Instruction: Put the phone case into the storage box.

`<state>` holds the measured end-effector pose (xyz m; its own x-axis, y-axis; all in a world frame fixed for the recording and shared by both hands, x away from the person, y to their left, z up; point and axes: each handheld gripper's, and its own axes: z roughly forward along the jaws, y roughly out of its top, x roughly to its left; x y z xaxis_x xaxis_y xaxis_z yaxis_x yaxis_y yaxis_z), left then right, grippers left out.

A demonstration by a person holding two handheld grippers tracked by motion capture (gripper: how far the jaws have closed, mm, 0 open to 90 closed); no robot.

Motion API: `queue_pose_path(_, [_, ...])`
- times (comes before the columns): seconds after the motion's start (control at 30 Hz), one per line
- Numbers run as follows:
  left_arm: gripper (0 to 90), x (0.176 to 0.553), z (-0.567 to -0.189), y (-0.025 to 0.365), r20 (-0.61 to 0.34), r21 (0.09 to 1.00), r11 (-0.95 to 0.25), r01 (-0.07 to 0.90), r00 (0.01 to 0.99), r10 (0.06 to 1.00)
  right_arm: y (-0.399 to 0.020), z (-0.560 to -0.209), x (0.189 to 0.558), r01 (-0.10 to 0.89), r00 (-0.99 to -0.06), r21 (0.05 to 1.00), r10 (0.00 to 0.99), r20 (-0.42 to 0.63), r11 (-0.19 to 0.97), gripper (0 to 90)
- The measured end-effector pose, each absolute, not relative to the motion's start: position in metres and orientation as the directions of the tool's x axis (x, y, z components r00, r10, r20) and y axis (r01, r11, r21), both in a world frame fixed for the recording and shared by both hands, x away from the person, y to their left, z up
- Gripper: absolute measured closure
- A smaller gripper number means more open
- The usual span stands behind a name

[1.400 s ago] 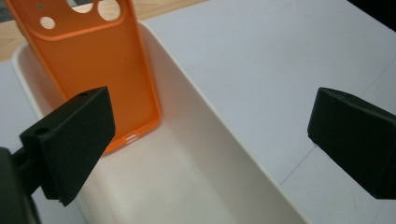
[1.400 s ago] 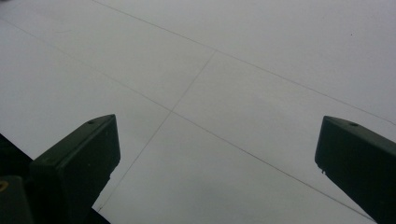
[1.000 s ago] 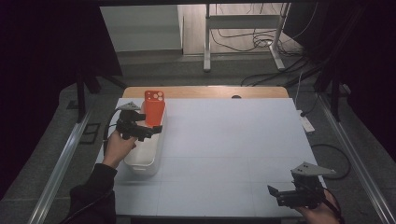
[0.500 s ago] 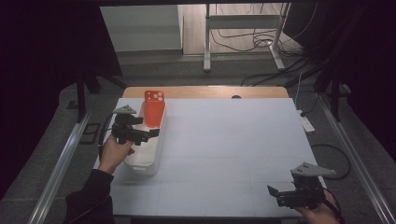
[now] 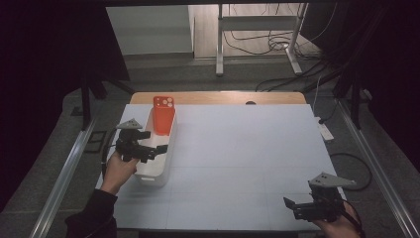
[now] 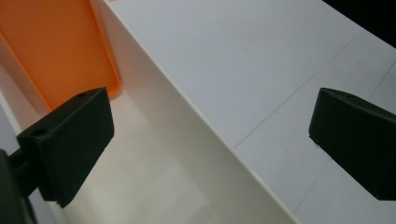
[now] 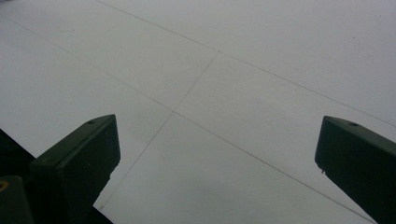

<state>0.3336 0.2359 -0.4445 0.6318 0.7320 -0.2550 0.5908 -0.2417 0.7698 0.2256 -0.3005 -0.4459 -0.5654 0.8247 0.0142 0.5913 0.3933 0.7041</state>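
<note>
My left tool (image 5: 148, 148) hovered over the near end of the long white plastic bin (image 5: 166, 154), jaws apart, empty | orange phone case (image 5: 163, 115) leaned upright at the bin's far end, beyond the tool | my right tool (image 5: 302, 208) apart over the white worktop (image 5: 247, 148)

A rectangular table with a pale grey-white top (image 5: 237, 158) carries the things; thin seam lines cross its surface, and a strip of bare light wood (image 5: 218, 97) shows along its far edge. A long, narrow white plastic bin (image 5: 157, 171) sits directly on the top near the left edge, running from near to far.
</note>
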Motion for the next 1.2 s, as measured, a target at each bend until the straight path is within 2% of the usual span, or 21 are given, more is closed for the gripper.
queue_pose_path(1.2, [1.7,0.268,-0.443,0.237,-0.208,0.795,-0.255,0.551,0.642,0.738,-0.300,-0.446,0.225,0.588,-0.569,0.704,0.822,0.011,0.398,0.0])
